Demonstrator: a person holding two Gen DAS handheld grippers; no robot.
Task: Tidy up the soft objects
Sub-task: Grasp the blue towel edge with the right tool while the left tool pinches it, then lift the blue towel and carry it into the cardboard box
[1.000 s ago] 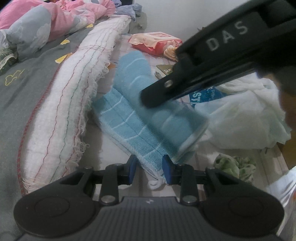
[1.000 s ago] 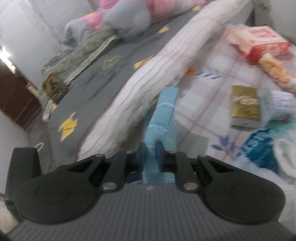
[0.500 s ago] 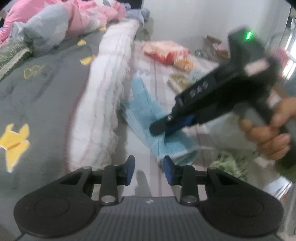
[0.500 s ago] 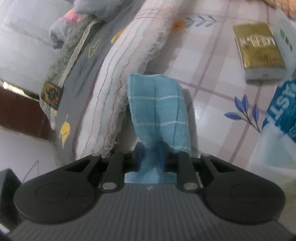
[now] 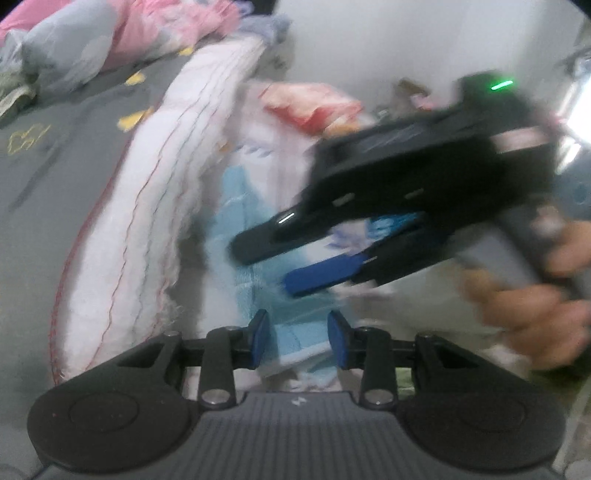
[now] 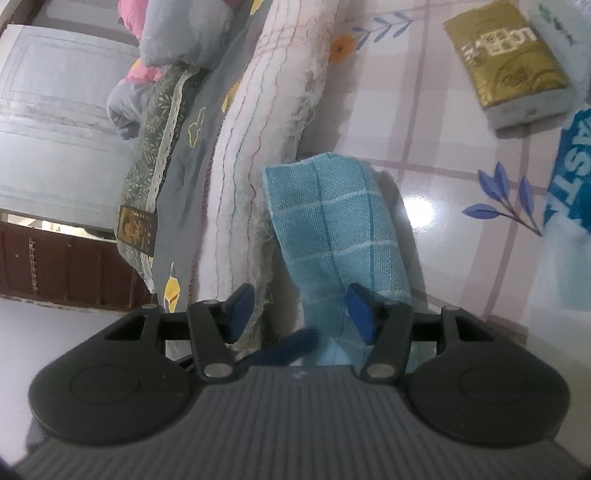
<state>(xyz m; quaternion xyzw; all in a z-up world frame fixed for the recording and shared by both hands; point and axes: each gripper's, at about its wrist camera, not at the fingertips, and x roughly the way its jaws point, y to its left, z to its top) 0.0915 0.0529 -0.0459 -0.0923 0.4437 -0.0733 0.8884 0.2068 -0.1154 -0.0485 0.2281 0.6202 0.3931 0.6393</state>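
Note:
A light blue checked towel (image 6: 332,236) lies folded on the glossy patterned floor beside a long white fringed blanket (image 6: 255,122). It also shows, blurred, in the left wrist view (image 5: 255,258). My right gripper (image 6: 299,314) is open, its jaws spread wide over the towel's near end. It appears in the left wrist view (image 5: 291,258) as a black body above the towel, held by a hand. My left gripper (image 5: 297,339) is open, hovering above the towel's near edge.
A grey bedspread (image 5: 55,177) with pink and grey bedding (image 5: 110,33) lies left. A gold packet (image 6: 506,59), a blue-printed bag (image 6: 569,166) and a red-pink packet (image 5: 310,103) lie on the floor (image 6: 443,177) right of the towel.
My right gripper has opened and let go of the blue towel, which now rests on the floor. My left gripper stayed open and drew nearer the towel's near edge.

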